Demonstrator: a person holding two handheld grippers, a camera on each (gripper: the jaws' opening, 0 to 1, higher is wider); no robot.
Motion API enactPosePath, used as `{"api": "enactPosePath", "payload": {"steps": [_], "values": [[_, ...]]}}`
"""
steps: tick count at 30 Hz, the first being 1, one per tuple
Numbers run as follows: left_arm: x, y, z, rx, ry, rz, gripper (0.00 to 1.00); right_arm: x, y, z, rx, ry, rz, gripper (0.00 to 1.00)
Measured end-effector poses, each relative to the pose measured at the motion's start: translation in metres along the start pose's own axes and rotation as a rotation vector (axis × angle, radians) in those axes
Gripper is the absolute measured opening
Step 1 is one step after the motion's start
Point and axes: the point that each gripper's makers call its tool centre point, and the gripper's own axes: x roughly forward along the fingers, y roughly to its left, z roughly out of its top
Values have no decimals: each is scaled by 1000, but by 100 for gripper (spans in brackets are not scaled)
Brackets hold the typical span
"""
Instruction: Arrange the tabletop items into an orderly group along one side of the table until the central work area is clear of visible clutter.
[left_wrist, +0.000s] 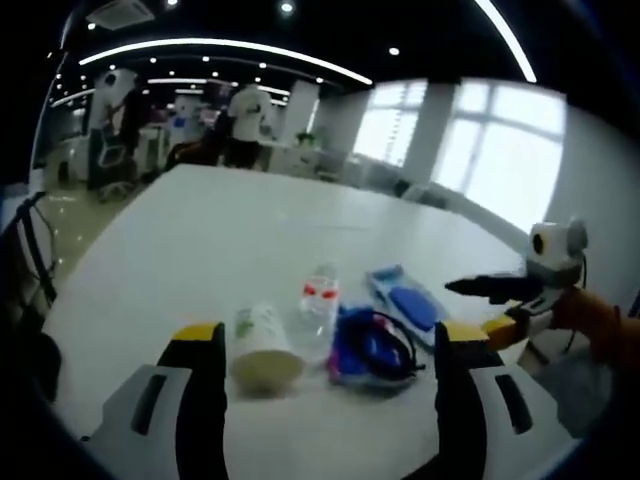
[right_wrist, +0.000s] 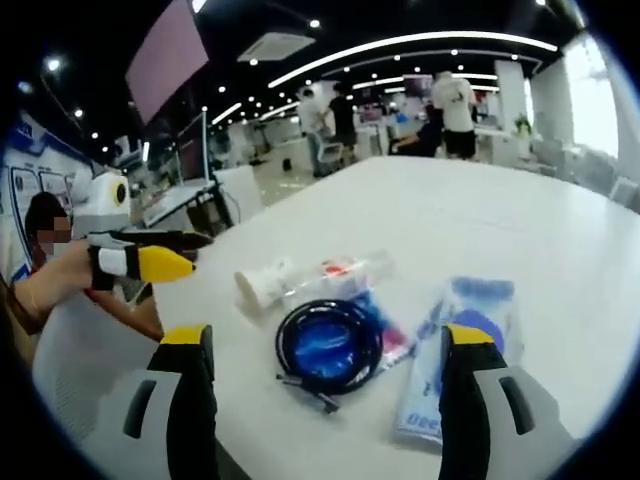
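A small cluster lies on the white table (left_wrist: 230, 230). In it are a paper cup (left_wrist: 262, 352) on its side, a clear plastic bottle (left_wrist: 318, 303) lying down, a black cable coil on a blue packet (left_wrist: 370, 350), and a blue-and-white pouch (left_wrist: 405, 298). My left gripper (left_wrist: 330, 338) is open just short of the cup and coil, holding nothing. My right gripper (left_wrist: 465, 288) reaches in from the right beside the pouch. In the right gripper view it (right_wrist: 328, 340) is open over the cable coil (right_wrist: 328, 345), with the pouch (right_wrist: 455, 350), bottle (right_wrist: 345, 268) and cup (right_wrist: 262, 284) around it. The left gripper (right_wrist: 190, 250) shows at the left.
The table (right_wrist: 500, 220) stretches far beyond the cluster as bare white surface. Its near edge runs just below both grippers. Several people (left_wrist: 245, 125) stand by desks and chairs past the far end. Bright windows (left_wrist: 500, 150) line one side.
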Motion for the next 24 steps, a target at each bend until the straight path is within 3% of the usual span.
{"api": "enactPosePath", "payload": {"steps": [18,24], "values": [[24,7,14,24,30,-9,81,1,1,0,-5,4,6,93],[39,10,18,52,71,-13,81,0,-1,1,3,-1,5,94]]}}
